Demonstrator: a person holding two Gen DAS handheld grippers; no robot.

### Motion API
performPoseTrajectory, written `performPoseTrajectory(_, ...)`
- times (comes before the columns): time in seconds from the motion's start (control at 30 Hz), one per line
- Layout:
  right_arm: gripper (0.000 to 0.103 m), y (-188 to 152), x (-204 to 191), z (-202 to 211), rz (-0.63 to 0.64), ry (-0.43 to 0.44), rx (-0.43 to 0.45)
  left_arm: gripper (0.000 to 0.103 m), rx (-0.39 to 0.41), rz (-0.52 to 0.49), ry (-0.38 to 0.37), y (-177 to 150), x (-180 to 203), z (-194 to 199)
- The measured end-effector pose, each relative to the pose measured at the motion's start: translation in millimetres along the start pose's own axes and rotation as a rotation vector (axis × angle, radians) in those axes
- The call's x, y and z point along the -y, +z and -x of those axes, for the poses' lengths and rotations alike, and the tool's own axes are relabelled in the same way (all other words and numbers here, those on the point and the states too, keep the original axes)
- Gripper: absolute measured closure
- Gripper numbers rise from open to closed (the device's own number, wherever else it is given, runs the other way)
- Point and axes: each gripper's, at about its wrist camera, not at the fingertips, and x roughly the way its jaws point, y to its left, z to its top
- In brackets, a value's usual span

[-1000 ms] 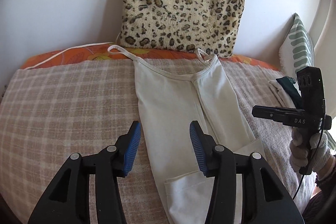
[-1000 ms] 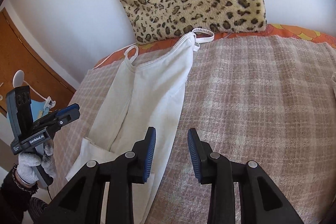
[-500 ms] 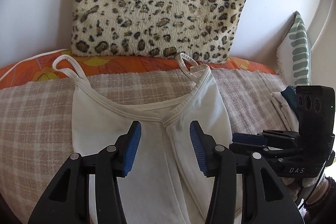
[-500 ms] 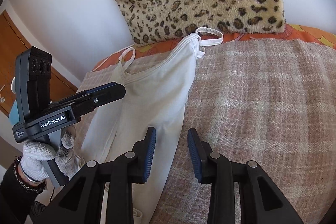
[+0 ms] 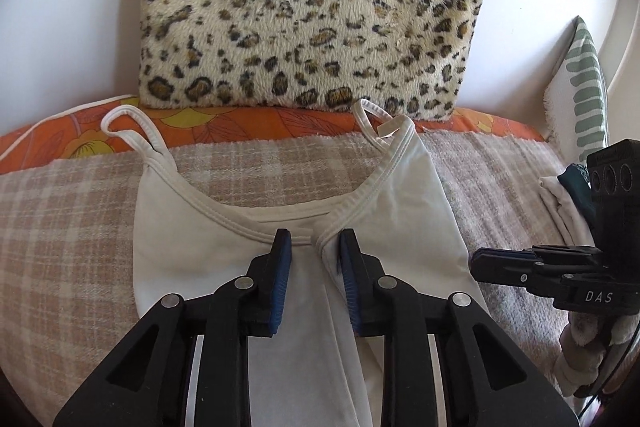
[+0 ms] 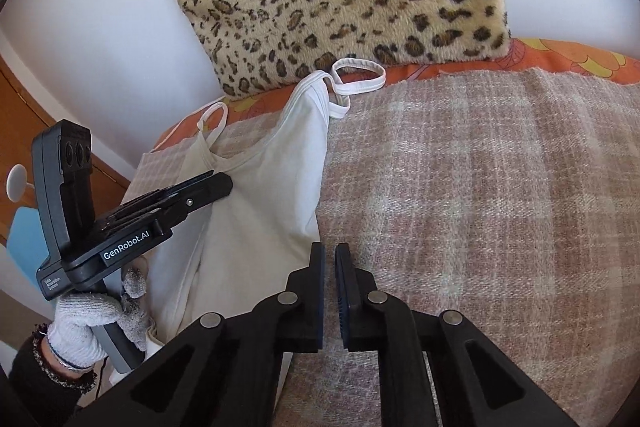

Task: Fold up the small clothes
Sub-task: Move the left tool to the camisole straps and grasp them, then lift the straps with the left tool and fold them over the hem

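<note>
The left tool (image 5: pixel 311 247) is standing narrowly parted, straddling the neckline of the white camisole (image 5: pixel 384 211) lying flat on the plaid blanket (image 5: pixel 72 227). The right tool (image 6: pixel 330 259) is resting nearly closed at the camisole's right edge; whether it is pinching fabric cannot be told.

Place: somebody's bedroom at home, pretty clearly
Bed: plaid blanket (image 5: pixel 80 219) over an orange floral sheet (image 5: pixel 248 125), filling the lower frame
Pillows: leopard cushion (image 5: pixel 312 7) top centre, striped pillow (image 5: pixel 580 87) far right
Door: wooden door (image 6: pixel 24 115), left edge
</note>
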Motion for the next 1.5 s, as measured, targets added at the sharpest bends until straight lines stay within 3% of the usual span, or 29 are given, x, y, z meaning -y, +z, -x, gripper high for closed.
performPoseTrajectory(0.03,0.066,4.0,4.9,2.7,-0.028,0.044,0.008,0.064,0.002,0.010,-0.009,1.3,-1.6,1.1)
performPoseTrajectory(0.07,0.063,8.6,7.2,6.4,-0.040,0.072,0.032,0.058,0.008,0.022,-0.021,2.6,-3.5,3.8)
performPoseTrajectory(0.13,0.058,21.3,4.6,6.7,-0.023,0.086,0.051,0.058,0.031,0.041,-0.043,5.0,-9.2,14.7)
performPoseTrajectory(0.27,0.058,45.4,5.3,-16.7,-0.038,0.101,0.026,0.058,0.071,0.036,-0.037,9.2,-26.2,39.0)
performPoseTrajectory(0.3,0.062,48.6,5.6,-22.8,-0.039,0.099,0.021,0.058,0.080,0.028,-0.019,9.3,-32.2,44.1)
performPoseTrajectory(0.33,0.083,51.3,5.1,-28.3,-0.031,0.086,0.009,0.058,0.087,0.023,-0.004,9.2,-38.3,47.6)
performPoseTrajectory(0.37,0.092,53.3,4.9,-32.2,-0.020,0.052,-0.001,0.058,0.090,0.015,0.016,9.3,-44.5,49.4)
performPoseTrajectory(0.43,0.094,56.1,7.9,-35.2,-0.009,-0.044,0.000,0.058,0.084,0.019,0.056,8.8,-58.9,49.0)
performPoseTrajectory(0.5,0.094,58.5,15.0,-33.4,-0.025,-0.044,0.003,0.058,0.071,0.058,0.041,7.9,-74.9,45.0)
performPoseTrajectory(0.6,0.086,62.5,21.7,-27.1,-0.038,-0.004,0.015,0.058,0.031,0.105,0.003,4.7,-91.5,33.6)
performPoseTrajectory(0.7,0.050,64.3,26.7,-22.4,-0.098,0.100,0.032,0.058,0.012,0.137,-0.036,4.2,-98.9,20.6)
performPoseTrajectory(0.8,0.047,67.5,19.4,-26.4,-0.063,0.114,0.033,0.058,0.005,0.171,-0.066,7.2,-103.3,8.0)
performPoseTrajectory(0.87,0.051,71.6,15.0,-35.7,-0.045,0.086,0.019,0.060,0.029,0.193,-0.083,10.0,-106.3,4.8)
performPoseTrajectory(0.93,0.075,76.2,13.6,-46.0,-0.049,0.052,0.009,0.065,0.037,0.215,-0.090,14.2,-110.4,0.2)
performPoseTrajectory(1.0,0.091,79.1,14.4,-50.7,-0.045,0.007,0.013,0.083,0.038,0.237,-0.079,17.0,-115.4,-2.9)
performPoseTrajectory(1.17,0.088,83.8,12.8,-52.3,-0.030,-0.003,0.009,0.096,0.045,0.261,-0.091,19.2,-120.1,-3.6)
performPoseTrajectory(1.23,0.075,87.0,12.3,-55.3,-0.047,0.018,0.005,0.098,0.049,0.253,-0.089,20.0,-118.5,-2.9)
performPoseTrajectory(1.3,0.070,90.1,14.4,-56.7,-0.086,0.047,0.011,0.100,0.054,0.258,-0.088,21.2,-118.3,-2.6)
performPoseTrajectory(1.4,0.100,91.6,7.9,-59.6,-0.056,0.020,0.002,0.102,0.075,0.273,-0.098,23.0,-117.8,0.5)
performPoseTrajectory(1.5,0.102,89.8,-6.2,-51.1,0.008,-0.005,0.024,0.102,0.093,0.262,-0.101,23.9,-116.5,8.4)
